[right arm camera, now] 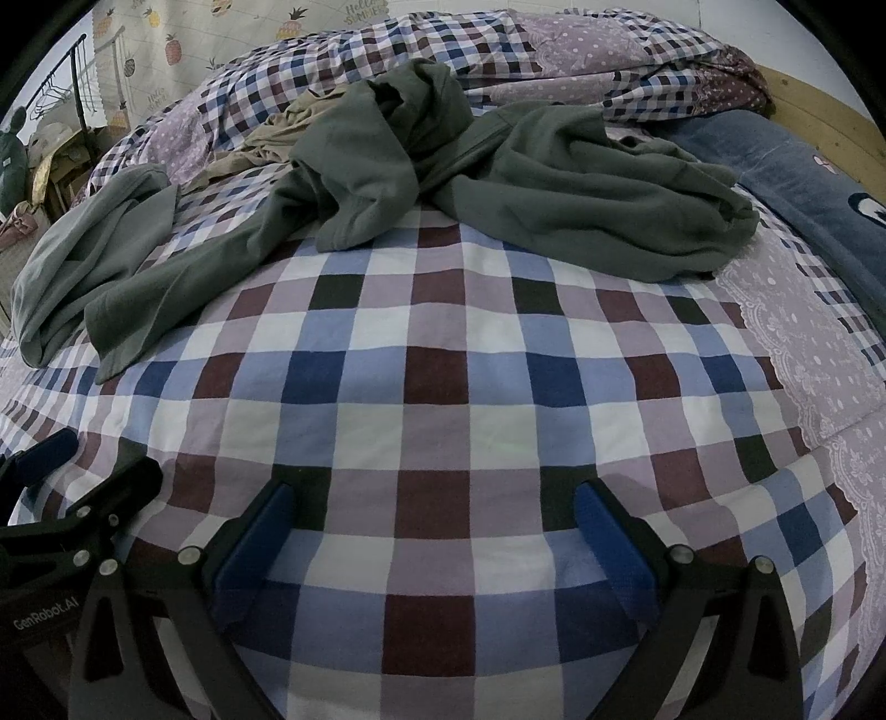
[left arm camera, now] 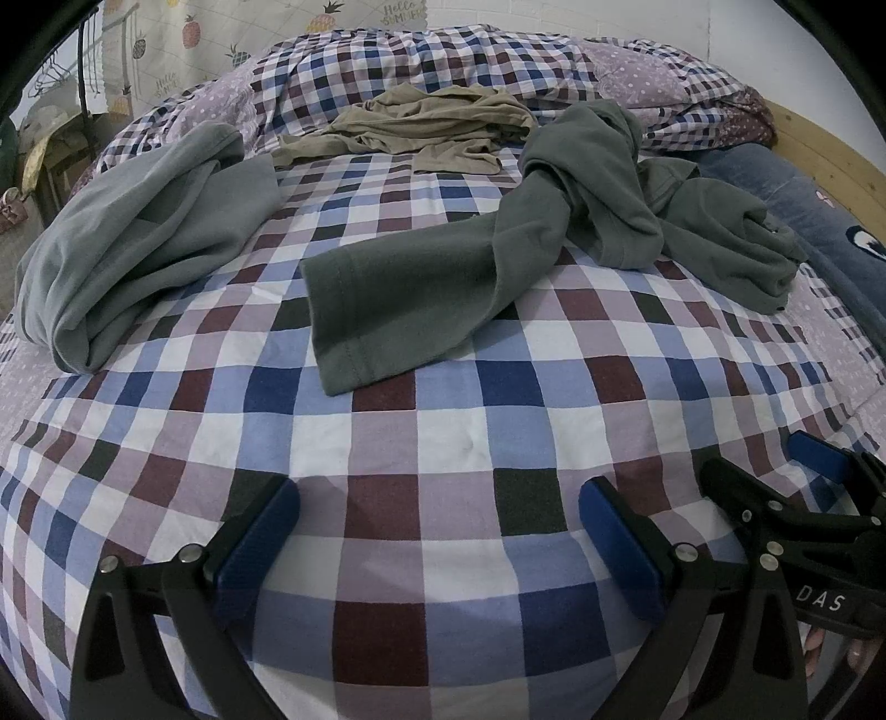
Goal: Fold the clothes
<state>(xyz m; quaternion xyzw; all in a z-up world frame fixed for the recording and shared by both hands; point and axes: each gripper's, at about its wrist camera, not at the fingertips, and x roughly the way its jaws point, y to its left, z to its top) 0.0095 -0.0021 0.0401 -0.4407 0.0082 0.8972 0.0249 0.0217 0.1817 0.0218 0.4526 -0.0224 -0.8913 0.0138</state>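
We are reading "DAS" in pale letters on the black body of the right gripper (left arm camera: 819, 471), showing at the lower right of the left wrist view. We are reading "GenRobot.AI" on the left gripper (right arm camera: 83, 465). The pineapple-printed curtain (left arm camera: 183, 33) is carrying "Hello SUMMER".
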